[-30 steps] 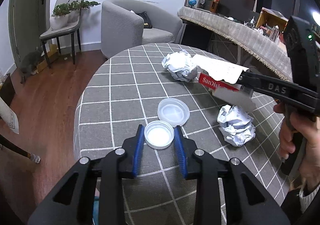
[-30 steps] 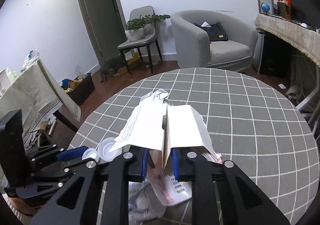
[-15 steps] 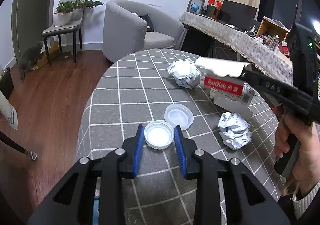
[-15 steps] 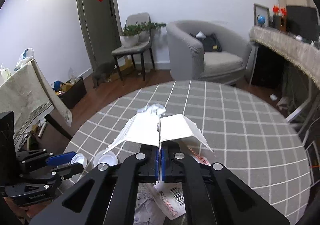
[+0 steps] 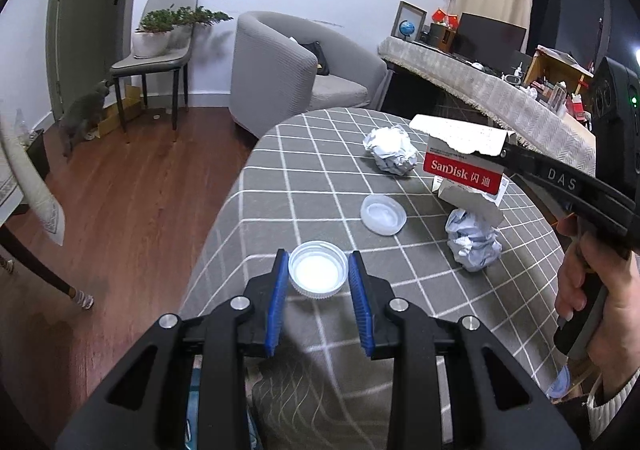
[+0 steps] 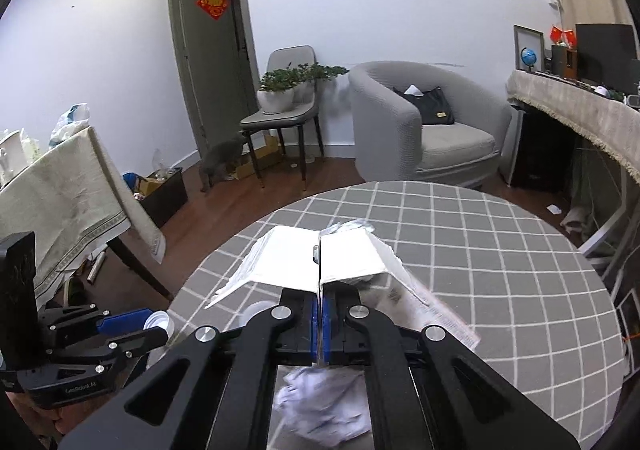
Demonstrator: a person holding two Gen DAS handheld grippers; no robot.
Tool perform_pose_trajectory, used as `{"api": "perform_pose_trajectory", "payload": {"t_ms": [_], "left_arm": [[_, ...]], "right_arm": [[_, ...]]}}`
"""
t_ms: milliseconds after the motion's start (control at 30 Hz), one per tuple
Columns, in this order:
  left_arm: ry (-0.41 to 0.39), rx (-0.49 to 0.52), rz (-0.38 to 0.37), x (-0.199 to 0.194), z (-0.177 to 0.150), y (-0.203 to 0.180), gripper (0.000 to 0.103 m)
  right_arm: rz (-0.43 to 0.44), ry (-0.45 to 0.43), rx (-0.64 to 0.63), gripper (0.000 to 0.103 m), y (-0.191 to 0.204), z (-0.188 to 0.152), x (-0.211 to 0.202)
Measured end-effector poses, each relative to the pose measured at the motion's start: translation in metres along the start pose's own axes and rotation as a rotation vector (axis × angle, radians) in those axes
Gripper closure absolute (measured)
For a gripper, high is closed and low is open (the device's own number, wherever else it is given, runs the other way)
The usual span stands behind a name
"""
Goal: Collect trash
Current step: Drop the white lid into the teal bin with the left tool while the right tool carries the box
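My left gripper (image 5: 319,275) holds a white plastic cap (image 5: 318,270) between its blue pads, a little above the round checked table (image 5: 304,178); both pads touch the cap's rim. My right gripper (image 6: 319,320) is shut on a torn red-and-white SanDisk box (image 5: 464,170), lifted above the table; the box also shows in the right wrist view (image 6: 320,262). A second clear cap (image 5: 383,215) lies on the cloth. One crumpled paper ball (image 5: 474,244) lies under the box, another (image 5: 390,150) farther back.
The table edge drops to a wooden floor (image 5: 120,210) on the left. A grey armchair (image 5: 296,78), a chair with a plant (image 5: 160,50) and a grey cat (image 5: 82,116) are behind. A cloth-covered table (image 6: 60,190) stands to the left.
My right gripper closed fully on the box and raised it off the table. Both grippers rose, the left keeping the white cap between its pads.
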State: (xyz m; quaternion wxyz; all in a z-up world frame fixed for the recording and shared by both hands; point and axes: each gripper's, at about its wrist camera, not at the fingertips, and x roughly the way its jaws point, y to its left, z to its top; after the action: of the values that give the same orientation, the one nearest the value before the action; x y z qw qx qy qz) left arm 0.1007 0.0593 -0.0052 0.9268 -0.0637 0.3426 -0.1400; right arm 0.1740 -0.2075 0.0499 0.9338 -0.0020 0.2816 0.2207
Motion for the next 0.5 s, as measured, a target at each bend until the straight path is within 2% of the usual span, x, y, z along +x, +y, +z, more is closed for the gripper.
{"api": "perform_pose_trajectory", "payload": {"t_ms": [300,500], "left_arm": [[-0.016,-0.018,0.038,-0.027,-0.015,0.016,0.070],[0.015,-0.029,0.088,-0.040,-0.032,0.035,0.070]], "right_arm": [[0.064,-0.006,-0.021,0.102,0.037,-0.013,-0.010],[0.115,0.012,-0.037,0.102,0.068,-0.021,-0.009]]}}
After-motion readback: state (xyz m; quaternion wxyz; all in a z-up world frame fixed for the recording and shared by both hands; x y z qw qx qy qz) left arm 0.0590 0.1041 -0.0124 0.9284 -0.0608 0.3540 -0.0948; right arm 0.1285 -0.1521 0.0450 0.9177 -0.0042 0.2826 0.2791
